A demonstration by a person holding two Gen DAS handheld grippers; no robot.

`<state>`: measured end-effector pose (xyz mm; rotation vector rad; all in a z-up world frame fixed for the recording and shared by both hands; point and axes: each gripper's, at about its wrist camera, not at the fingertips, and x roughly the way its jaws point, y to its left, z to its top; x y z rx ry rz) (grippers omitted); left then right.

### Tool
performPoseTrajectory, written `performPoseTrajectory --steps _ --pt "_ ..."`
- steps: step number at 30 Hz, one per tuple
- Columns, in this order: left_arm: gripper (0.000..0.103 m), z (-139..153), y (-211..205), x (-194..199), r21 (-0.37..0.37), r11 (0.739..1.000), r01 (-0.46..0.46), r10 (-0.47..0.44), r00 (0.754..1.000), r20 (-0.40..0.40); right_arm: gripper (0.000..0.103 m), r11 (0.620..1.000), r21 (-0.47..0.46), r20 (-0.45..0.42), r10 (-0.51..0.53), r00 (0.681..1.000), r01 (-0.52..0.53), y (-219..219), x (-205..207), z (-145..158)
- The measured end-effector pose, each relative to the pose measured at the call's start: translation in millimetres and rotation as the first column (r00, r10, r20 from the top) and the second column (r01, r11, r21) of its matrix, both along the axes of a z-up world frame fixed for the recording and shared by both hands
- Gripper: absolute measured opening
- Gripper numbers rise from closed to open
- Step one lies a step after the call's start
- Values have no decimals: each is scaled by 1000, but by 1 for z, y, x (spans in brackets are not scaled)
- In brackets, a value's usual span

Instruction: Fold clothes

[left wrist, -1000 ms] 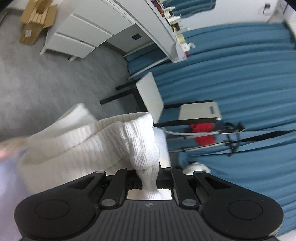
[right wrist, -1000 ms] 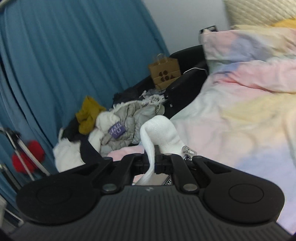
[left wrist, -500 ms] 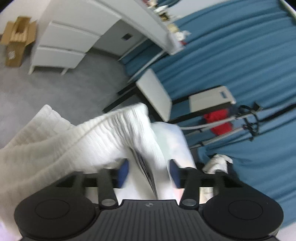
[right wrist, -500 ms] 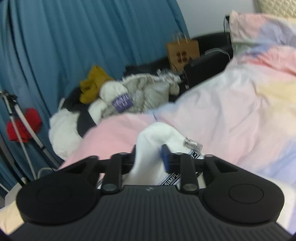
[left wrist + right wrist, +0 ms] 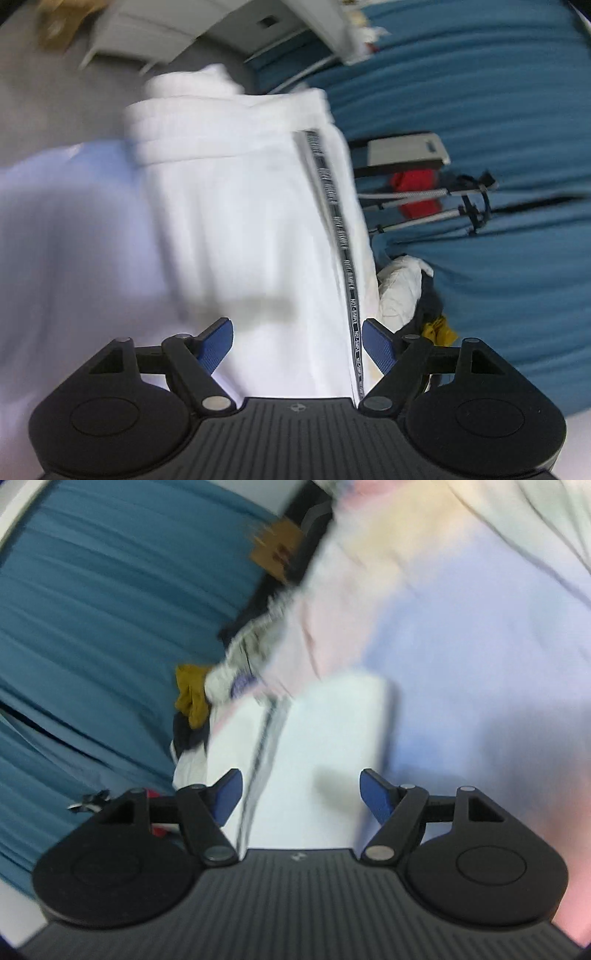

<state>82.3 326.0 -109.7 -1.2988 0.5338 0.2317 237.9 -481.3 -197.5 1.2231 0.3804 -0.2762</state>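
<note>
**Caller:** Both views are smeared with motion, but the layout reads. The white garment (image 5: 251, 221) lies stretched out on the pastel bedcover (image 5: 66, 229), ribbed hem at the far end, a printed zip tape running down one edge. The left gripper (image 5: 297, 341) hangs over its near end with the blue pads spread wide and nothing between them.

**Analyst:** Same on the other side. The right gripper (image 5: 300, 794) has its jaws apart too, empty, above a flat white panel of that garment (image 5: 325, 738) on the bed.

**Caller:** What could spoil it?

**Analyst:** By my reading, the garment sits close to the bed's edge, next to the heap of other clothes (image 5: 221, 686). A careless drag could pull it off or into that pile. Thick knit also tends to spring open, so a loose layer may slide apart. And a pad could snag the zip tape.

**Caller:** The count?

**Analyst:** Two grippers, four blue pads, one white garment being worked, one heap of clothes whose pieces the blur won't let anyone count. Whether this fold is complete or partway can't be settled.
</note>
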Motion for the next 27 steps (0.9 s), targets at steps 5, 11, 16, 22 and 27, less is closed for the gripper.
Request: performPoseTrajectory --steps 5,11,16,22,27 --pt "83 -27 29 -10 -88 991 -99 94 994 -55 72 988 147 -1 51 999 -50 -11 -2 -35" --pt "83 -48 48 14 -72 993 -89 86 995 -47 72 989 90 84 114 990 -121 -8 29 -46" --pt "80 -44 47 48 -71 996 -58 58 998 3 66 987 -16 102 162 981 -161 -12 60 -44" --pt "40 -55 51 72 -34 995 -91 91 996 -4 57 979 -120 137 179 974 -163 -7 92 -40" --pt "13 -45 50 72 5 991 -131 130 991 27 19 982 -158 121 119 985 -99 -5 92 -39"
